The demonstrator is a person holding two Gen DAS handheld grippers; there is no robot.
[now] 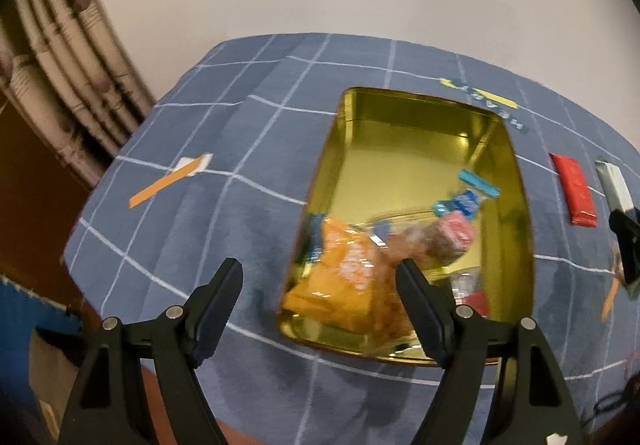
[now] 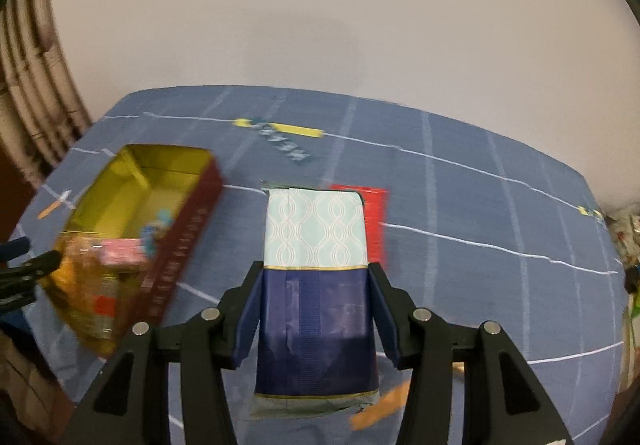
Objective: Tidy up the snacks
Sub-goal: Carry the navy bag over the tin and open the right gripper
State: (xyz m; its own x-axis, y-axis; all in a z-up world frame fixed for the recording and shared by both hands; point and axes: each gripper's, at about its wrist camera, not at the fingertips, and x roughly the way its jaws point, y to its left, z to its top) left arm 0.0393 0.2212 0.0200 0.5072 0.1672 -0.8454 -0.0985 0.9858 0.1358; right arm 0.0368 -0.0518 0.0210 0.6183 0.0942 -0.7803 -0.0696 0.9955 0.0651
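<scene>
Partway: my right gripper [image 2: 316,309] pinches the navy-and-pale-blue foil snack bar [image 2: 316,285] above the blue checked cloth [image 2: 480,245], the left gripper [image 1: 320,305] hangs spread and empty over the gold-lined rectangular tin [image 1: 516,205] holding several packets, red flat bar [image 1: 574,191] waiting outside.

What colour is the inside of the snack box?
Shiny gold inside the snack box, clearest in the left wrist view.

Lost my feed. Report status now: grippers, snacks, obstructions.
Left gripper open, empty, near the gold tin. Right gripper shut on navy-and-mint packet. Red packet on cloth beyond. Path to tin looks unobstructed.
</scene>
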